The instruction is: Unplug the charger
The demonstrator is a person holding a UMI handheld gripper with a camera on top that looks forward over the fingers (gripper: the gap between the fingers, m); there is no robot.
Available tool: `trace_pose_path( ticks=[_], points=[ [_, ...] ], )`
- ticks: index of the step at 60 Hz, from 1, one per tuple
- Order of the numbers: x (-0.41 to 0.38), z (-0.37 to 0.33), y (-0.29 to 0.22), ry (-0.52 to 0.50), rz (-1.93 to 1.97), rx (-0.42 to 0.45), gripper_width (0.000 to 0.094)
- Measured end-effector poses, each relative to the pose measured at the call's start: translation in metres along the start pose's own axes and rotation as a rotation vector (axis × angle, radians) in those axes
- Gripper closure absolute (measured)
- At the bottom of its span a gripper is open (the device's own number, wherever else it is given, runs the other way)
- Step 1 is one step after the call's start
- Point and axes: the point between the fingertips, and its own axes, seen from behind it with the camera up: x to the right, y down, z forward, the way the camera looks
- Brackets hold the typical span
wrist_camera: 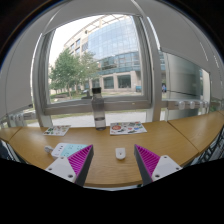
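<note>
A small white charger (120, 153) lies flat on the wooden table (170, 140), just ahead of my fingers and between their lines. My gripper (114, 162) is open and empty, its magenta pads (80, 160) wide apart above the table's near edge. I cannot see a cable or socket on the charger from here.
A blue-and-white booklet (67, 150) lies left of the charger. A colourful magazine (127, 128) and papers (57, 130) lie farther back. A dark post (98, 105) stands at the table's far side before a large window (100, 55).
</note>
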Motion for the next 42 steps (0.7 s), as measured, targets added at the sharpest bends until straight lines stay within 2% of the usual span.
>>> trace_pose_path(
  ticks=[14,42],
  points=[
    [-0.025,-0.044,0.036,-0.058,-0.043,-0.046,0.0122],
    [-0.030,-0.067,0.051,-0.093,-0.040,-0.065,0.0119]
  ],
)
